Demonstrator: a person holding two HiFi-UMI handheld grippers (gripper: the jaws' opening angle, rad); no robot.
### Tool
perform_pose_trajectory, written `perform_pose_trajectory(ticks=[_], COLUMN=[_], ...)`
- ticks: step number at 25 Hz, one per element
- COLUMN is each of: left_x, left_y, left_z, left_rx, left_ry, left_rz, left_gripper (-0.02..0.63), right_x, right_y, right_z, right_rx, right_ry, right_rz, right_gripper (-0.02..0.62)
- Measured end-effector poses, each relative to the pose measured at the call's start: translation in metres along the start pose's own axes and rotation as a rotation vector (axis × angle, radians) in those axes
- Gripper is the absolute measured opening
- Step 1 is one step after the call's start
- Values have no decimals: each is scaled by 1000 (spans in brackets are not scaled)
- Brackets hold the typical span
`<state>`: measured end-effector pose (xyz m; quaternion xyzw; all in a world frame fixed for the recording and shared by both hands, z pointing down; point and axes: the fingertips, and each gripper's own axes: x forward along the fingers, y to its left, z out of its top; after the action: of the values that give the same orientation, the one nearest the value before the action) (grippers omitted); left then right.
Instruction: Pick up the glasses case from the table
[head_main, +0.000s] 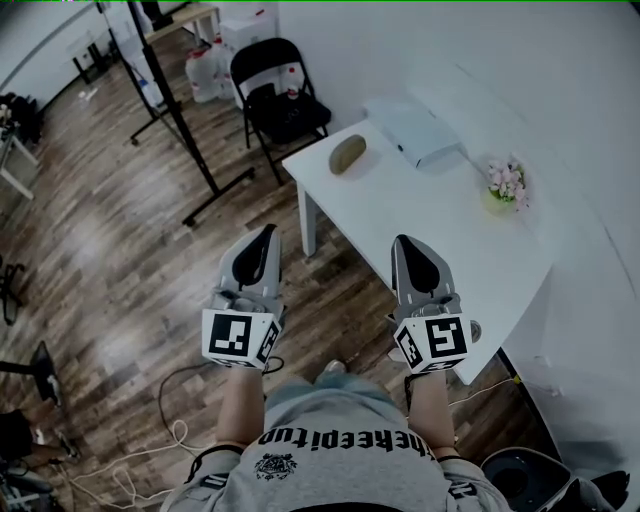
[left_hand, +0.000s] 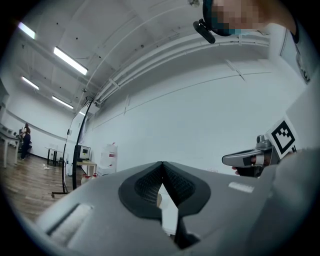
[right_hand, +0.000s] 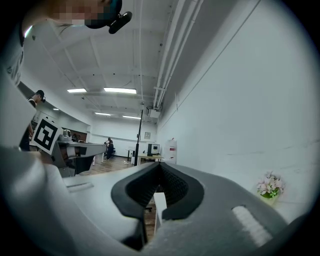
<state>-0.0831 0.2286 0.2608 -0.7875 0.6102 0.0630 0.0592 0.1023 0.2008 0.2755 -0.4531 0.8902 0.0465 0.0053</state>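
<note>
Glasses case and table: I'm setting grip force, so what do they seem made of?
Glasses case: olive-tan, matte, no glare; probably fabric or leatherette, too small to be sure.
Table: smooth white, faint sheen; likely laminate or painted board.

The worktop (head_main: 430, 230) is smooth, matt white, and the floor (head_main: 100, 230) is glossy wood planking. The glasses case (head_main: 348, 153) looks dull, not shiny. The left claw (head_main: 267, 235) and right claw (head_main: 403, 245) are matt grey plastic with ribbed black pads (right_hand: 176, 189).
</note>
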Motion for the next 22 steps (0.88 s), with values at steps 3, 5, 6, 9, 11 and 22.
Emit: perform_pose_trajectory(ticks=[3,5,6,9,11,22], left_x=[6,10,13,19,23,70], left_y=[-7,-11,-12,-10,-8,13], left_z=[0,-3,-4,-5,-5,-15], left_rx=[9,14,17,21,20,17], left_ry=[0,10,16,20,20,34], left_rz=[12,13,15,25,28,-33], left_gripper=[18,18,18,18,18,18], right_x=[3,6,8,14,18,61], right_y=[-8,-13,-15,-20,-23,-37], right_z=[-3,-6,-7,-9,-11,-14], right_rx=[5,17,23,35,41,41], right_ry=[5,5,4,1,4,13], right_rz=[27,37,42,51,52,12], right_gripper=[3,3,3,3,3,3])
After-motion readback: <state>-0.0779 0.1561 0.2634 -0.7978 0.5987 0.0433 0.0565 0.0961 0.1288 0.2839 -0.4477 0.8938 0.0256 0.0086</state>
